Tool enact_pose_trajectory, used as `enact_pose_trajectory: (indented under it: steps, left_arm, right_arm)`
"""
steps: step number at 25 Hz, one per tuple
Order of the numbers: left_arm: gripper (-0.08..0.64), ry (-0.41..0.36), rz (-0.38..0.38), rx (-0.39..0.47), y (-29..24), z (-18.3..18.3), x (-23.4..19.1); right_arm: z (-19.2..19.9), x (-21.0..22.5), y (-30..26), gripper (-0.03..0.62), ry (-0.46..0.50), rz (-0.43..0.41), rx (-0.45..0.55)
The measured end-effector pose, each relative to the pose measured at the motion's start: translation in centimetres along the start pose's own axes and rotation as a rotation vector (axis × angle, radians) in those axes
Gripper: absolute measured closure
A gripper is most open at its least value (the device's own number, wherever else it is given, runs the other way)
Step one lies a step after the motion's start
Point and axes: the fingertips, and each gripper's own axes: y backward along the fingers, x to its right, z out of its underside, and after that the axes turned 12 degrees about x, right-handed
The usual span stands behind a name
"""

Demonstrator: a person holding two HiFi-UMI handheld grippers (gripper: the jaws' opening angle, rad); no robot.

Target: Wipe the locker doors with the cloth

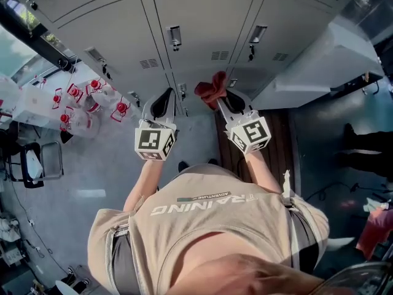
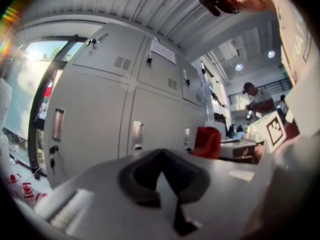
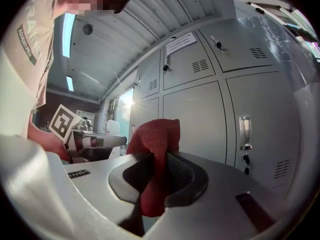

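A person stands facing a bank of grey locker doors (image 1: pixel 202 23), holding a tool in each hand. The right tool (image 3: pixel 159 159) is clamped on a red cloth (image 3: pixel 155 134), which bunches up above its jaws. It is held close in front of the doors, at the seam between two of them; whether it touches cannot be told. The left tool (image 2: pixel 161 156), just left of the right one, has its jaws closed at the tips with nothing between them.

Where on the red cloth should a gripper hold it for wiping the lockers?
At a bunched fold, as now: the right gripper pinches the red cloth mid-fold, leaving a wad past the fingers to face the locker doors. Come from the side away from the doors.
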Motion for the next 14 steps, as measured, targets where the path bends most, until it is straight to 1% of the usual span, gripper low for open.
enact_pose_trajectory:
  steps: [2, 4, 9, 14]
  left_arm:
    - [0.555, 0.012, 0.003, -0.008, 0.2, 0.8, 0.5]
    - [0.556, 0.011, 0.013, 0.004, 0.2, 0.9, 1.1]
    - [0.556, 0.009, 0.022, 0.041, 1.8, 0.3, 2.6]
    - [0.556, 0.007, 0.019, 0.035, 4.8, -0.2, 3.3]
  right_arm:
    - [0.0, 0.2, 0.0, 0.538, 0.0, 0.03, 0.011]
    - [-0.3, 0.2, 0.0, 0.538, 0.003, 0.048, 0.029]
    - [-1.3, -1.0, 0.8, 0.538, 0.03, 0.033, 0.054]
    - [-1.7, -2.8, 2.7, 0.538, 0.031, 0.049, 0.054]
